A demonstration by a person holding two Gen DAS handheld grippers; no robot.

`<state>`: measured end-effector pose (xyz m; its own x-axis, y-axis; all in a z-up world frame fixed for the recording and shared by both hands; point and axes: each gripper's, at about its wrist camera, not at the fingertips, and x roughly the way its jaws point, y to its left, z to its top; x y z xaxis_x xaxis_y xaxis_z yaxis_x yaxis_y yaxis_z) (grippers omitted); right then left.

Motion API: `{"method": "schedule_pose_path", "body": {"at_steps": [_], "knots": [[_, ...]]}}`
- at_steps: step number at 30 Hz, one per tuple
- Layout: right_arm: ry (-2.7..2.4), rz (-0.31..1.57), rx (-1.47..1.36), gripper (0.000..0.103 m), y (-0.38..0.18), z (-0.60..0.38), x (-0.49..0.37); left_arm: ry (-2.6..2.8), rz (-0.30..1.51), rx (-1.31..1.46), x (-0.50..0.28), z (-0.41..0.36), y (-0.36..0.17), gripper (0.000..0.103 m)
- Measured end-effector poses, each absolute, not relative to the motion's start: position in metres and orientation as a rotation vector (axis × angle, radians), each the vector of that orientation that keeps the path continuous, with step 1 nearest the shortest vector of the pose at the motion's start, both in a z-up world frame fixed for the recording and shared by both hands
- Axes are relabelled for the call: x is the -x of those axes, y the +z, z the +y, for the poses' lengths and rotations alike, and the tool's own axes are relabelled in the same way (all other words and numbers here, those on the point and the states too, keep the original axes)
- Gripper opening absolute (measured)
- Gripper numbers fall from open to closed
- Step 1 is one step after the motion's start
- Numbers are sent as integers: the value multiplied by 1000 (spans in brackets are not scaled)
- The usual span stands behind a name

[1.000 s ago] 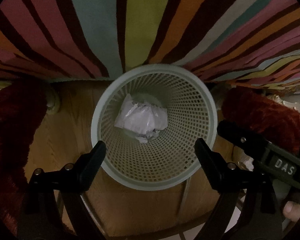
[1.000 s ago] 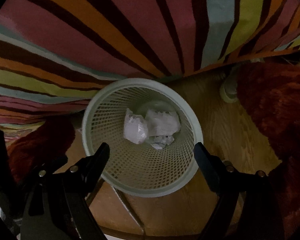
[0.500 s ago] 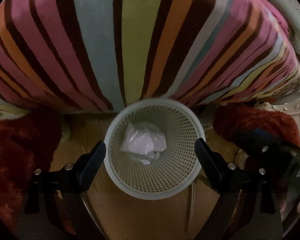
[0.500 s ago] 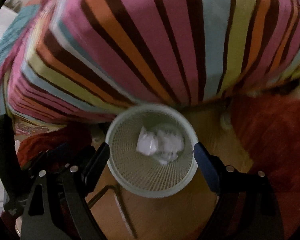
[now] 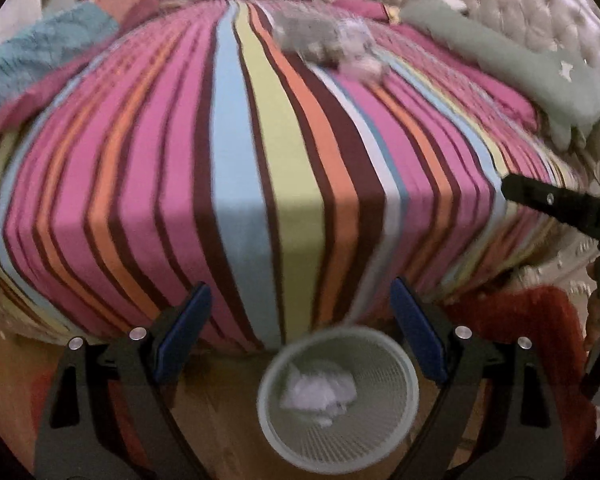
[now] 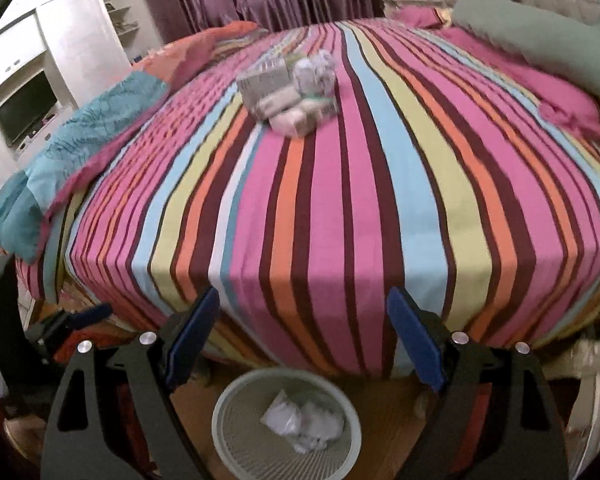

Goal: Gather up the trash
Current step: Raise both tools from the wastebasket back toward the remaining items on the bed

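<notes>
Lying far out at twelve o'clock on the multicoloured striped bedspread (image 6: 340, 208), a blurred heap of crumpled paper and small cartons (image 6: 290, 94) sits well apart from our tongs. At six o'clock, white crumpled paper (image 6: 300, 424) fills the pale mesh plastic wastebasket (image 6: 228, 436). Our left gripper (image 5: 300, 336) and right gripper (image 6: 302, 334) gape wide, holding nothing.

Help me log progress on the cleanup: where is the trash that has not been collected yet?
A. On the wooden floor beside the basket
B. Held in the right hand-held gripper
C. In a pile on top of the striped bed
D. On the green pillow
C: a pile of trash lies on the striped bed, while both hand-held grippers are open and empty above the basket.
</notes>
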<state>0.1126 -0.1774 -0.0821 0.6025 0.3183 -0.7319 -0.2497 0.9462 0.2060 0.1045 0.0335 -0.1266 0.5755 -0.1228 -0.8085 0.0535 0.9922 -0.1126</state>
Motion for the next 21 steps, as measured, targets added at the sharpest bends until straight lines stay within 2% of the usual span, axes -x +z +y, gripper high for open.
{"method": "schedule_pose_path", "body": {"at_steps": [11,21], "knots": [[353,831,-1,82,-68,-175,-165,-51,865,48,-164,55,-92,88],[409,852,81,82,-70,-161,-210,-130,812,-85,-232,42,-71,88]]}}
